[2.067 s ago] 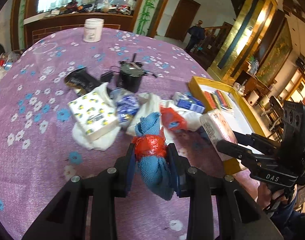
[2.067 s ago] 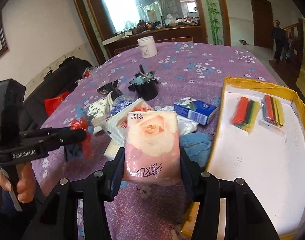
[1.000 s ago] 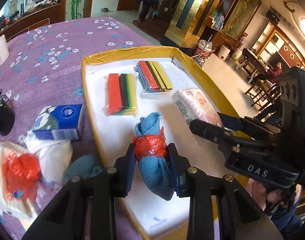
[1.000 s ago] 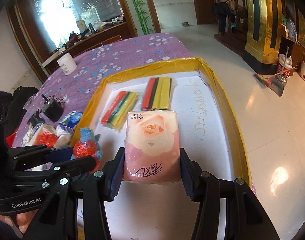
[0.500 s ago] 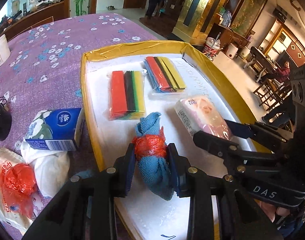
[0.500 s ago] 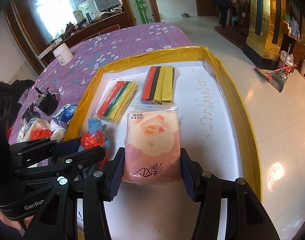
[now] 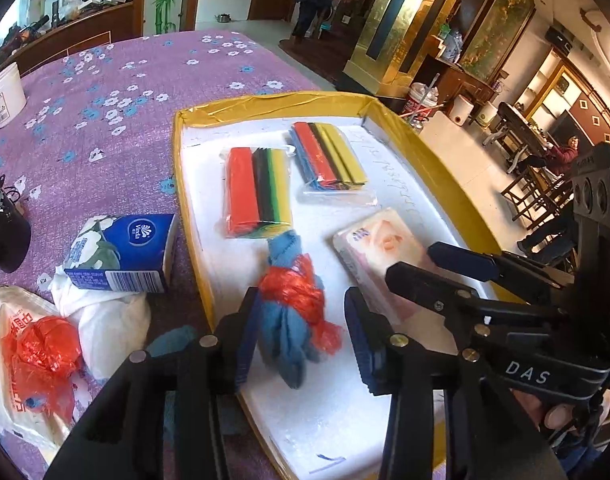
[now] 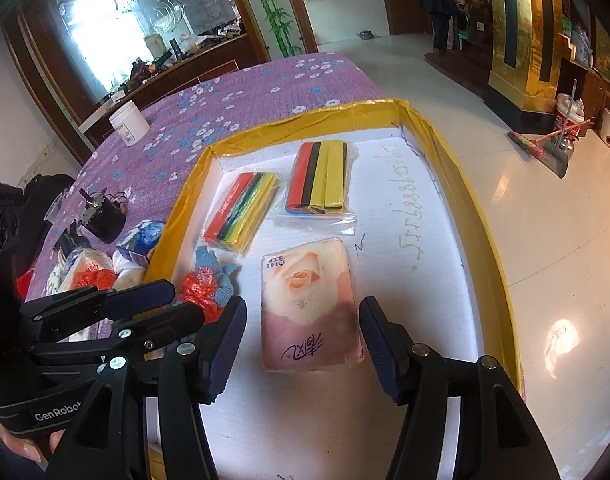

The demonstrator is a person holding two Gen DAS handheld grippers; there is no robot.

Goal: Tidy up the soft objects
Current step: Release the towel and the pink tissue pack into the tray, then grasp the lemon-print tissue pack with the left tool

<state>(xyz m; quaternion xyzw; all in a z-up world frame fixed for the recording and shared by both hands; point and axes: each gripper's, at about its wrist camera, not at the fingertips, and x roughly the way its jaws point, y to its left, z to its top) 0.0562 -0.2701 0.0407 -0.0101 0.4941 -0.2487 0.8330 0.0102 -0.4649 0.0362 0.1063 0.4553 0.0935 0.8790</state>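
Jaws on my left gripper point(image 7: 301, 336) are standing parted around the blue cloth bundle point(image 7: 291, 320), crinkly red plastic knotted round it. My right gripper point(image 8: 301, 344) is gaping beside the glossy pink tissue pack point(image 8: 309, 308). Both are lying in the yellow-rimmed foam tray point(image 8: 445, 280) with two striped packets point(image 8: 319, 180). Only the left view is showing the blue tissue box point(image 7: 123, 254) on the purple worktop point(image 7: 105, 120).

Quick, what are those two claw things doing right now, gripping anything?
Left gripper: open, the blue cloth bundle lies loose between its fingers.
Right gripper: open, the pink tissue pack rests in the tray.
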